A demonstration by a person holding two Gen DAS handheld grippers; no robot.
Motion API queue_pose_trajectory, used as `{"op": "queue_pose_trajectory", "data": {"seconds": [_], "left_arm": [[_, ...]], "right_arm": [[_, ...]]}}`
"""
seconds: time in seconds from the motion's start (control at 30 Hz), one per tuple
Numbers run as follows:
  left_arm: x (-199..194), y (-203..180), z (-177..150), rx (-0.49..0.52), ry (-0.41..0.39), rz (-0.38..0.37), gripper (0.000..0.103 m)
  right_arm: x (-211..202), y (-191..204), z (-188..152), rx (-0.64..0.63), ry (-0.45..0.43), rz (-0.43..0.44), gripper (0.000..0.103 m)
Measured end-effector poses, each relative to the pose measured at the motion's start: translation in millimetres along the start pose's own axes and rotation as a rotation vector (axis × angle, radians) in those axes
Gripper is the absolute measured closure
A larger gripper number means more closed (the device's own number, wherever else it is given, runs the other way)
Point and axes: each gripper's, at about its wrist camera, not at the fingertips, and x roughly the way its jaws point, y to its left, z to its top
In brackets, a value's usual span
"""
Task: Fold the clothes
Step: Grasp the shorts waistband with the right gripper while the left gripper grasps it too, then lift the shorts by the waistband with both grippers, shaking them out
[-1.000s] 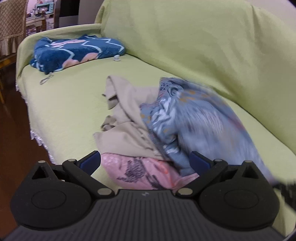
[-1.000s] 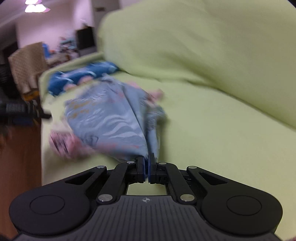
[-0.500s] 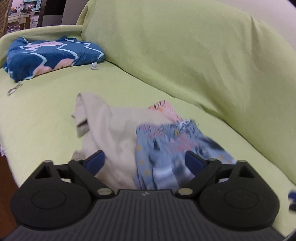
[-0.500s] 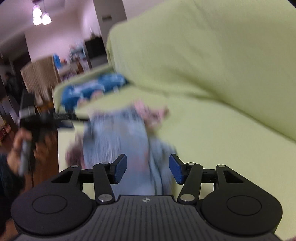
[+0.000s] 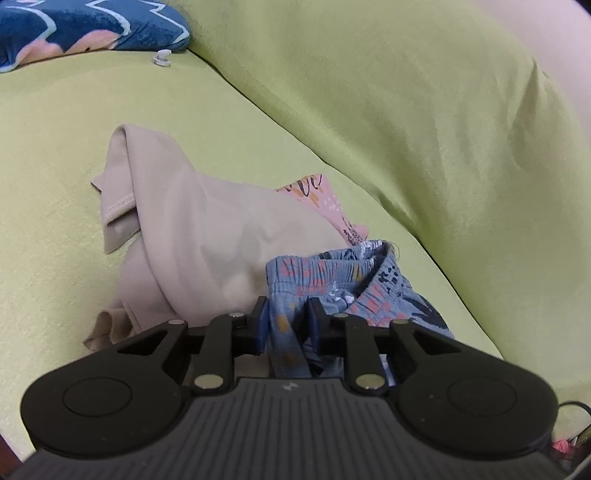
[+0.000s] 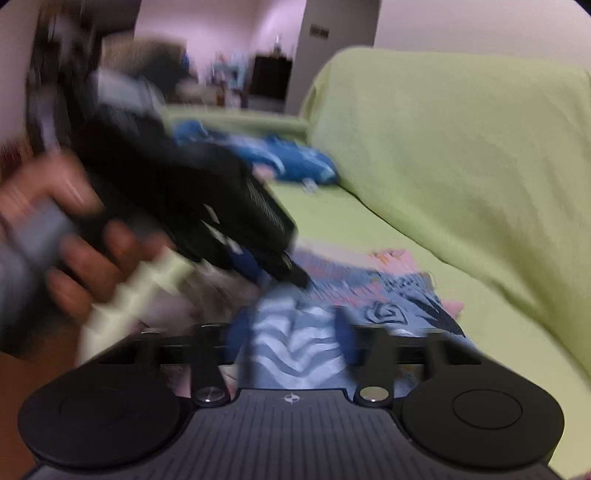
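A blue patterned garment point(image 5: 354, 284) with an elastic waistband lies on the green sofa seat, against a beige garment point(image 5: 199, 236) and a pink printed one point(image 5: 325, 199). My left gripper point(image 5: 286, 319) is shut on the blue garment's waistband edge; cloth fills the narrow gap between its fingers. In the blurred right wrist view, my right gripper point(image 6: 290, 339) is open and sits low over the blue garment point(image 6: 295, 343), with cloth between its fingers. The left gripper point(image 6: 295, 275) and the hand holding it show at upper left in the right wrist view.
The sofa point(image 5: 406, 110) has a green cover; its backrest rises right behind the pile. A dark blue patterned blanket point(image 5: 88, 29) lies at the far end of the seat, with a small white clip point(image 5: 162, 58) beside it.
My left gripper has moved down onto the blue garment and closed on its waistband. My right gripper let go of the garment half a second ago, stays open, and has dropped lower over it.
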Motion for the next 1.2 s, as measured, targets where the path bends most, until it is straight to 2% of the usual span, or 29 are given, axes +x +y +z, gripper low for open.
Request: {"op": "queue_pose_trajectory", "data": {"seconds": [0.03,0.1,0.2,0.27,0.33,0.37,0.43,0.5,0.53,0.57,0.6,0.7,0.73,0.8,0.83,0.9,0.97,1.07,1.2], "left_arm": [[-2.5,0.1,-2.5,0.006,0.000,-0.004,0.090],[-7.9,-0.8,-10.0,0.027,-0.003,-0.016,0.091],[-6.4,-3.0,-19.9,0.049,-0.006,-0.047,0.091],[-2.9,-6.9,-22.0,0.047,-0.012,-0.070,0.088],[3.6,-10.4,-18.9,0.037,-0.016,-0.073,0.078],[8.9,-11.3,-16.5,0.030,-0.012,-0.077,0.077],[19.4,-10.6,-12.5,0.015,0.006,-0.090,0.077],[25.0,-9.8,-10.3,0.008,0.020,-0.097,0.082],[25.5,-8.9,-9.8,0.013,0.019,-0.096,0.085],[25.6,-8.2,-9.3,0.015,0.019,-0.097,0.086],[25.7,-7.5,-8.8,0.018,0.018,-0.098,0.086],[29.2,-1.3,-7.7,-0.008,0.027,-0.111,0.086],[31.1,1.6,-7.1,-0.021,0.030,-0.118,0.086],[32.9,4.0,-6.0,-0.039,0.030,-0.122,0.091],[32.5,3.5,-5.7,-0.042,0.027,-0.118,0.099],[22.0,-6.4,-7.1,-0.002,0.001,-0.095,0.102],[-0.6,-25.7,-8.9,0.072,-0.063,-0.068,0.102],[-47.5,-69.1,-9.2,0.184,-0.173,-0.074,0.102],[-123.5,-157.4,-15.6,0.410,-0.323,-0.111,0.102]], "right_arm": [[7.4,-0.8,-2.6,-0.002,0.016,-0.024,0.103],[-18.5,-31.8,-15.3,0.175,-0.021,0.029,0.103],[-72.0,-76.9,-41.7,0.392,-0.061,0.050,0.103],[-102.6,-100.3,-61.9,0.462,-0.044,-0.007,0.103],[-118.5,-113.5,-76.3,0.482,-0.006,-0.087,0.103],[-117.8,-117.2,-81.4,0.497,0.019,-0.100,0.102],[-116.5,-124.2,-91.2,0.527,0.065,-0.124,0.088],[-118.2,-125.3,-89.9,0.553,0.009,-0.093,0.072],[-118.9,-122.1,-86.3,0.560,-0.035,-0.078,0.047],[-119.4,-119.1,-82.6,0.567,-0.076,-0.063,0.026],[-116.7,-117.5,-78.2,0.571,-0.101,-0.045,0.023],[-101.6,-118.1,-71.1,0.562,-0.089,-0.006,0.031],[-90.2,-117.3,-71.7,0.557,-0.071,-0.003,0.039],[-75.0,-117.6,-71.2,0.545,-0.047,0.022,0.076],[-71.7,-118.5,-70.4,0.539,-0.041,0.040,0.093],[-87.3,-120.0,-69.9,0.534,-0.058,0.000,0.095],[-115.2,-126.3,-66.5,0.540,-0.111,-0.051,0.096],[-180.1,-137.9,-59.0,0.518,-0.202,-0.166,0.097],[-291.2,-137.6,-39.8,0.417,-0.327,-0.361,0.098]]}}
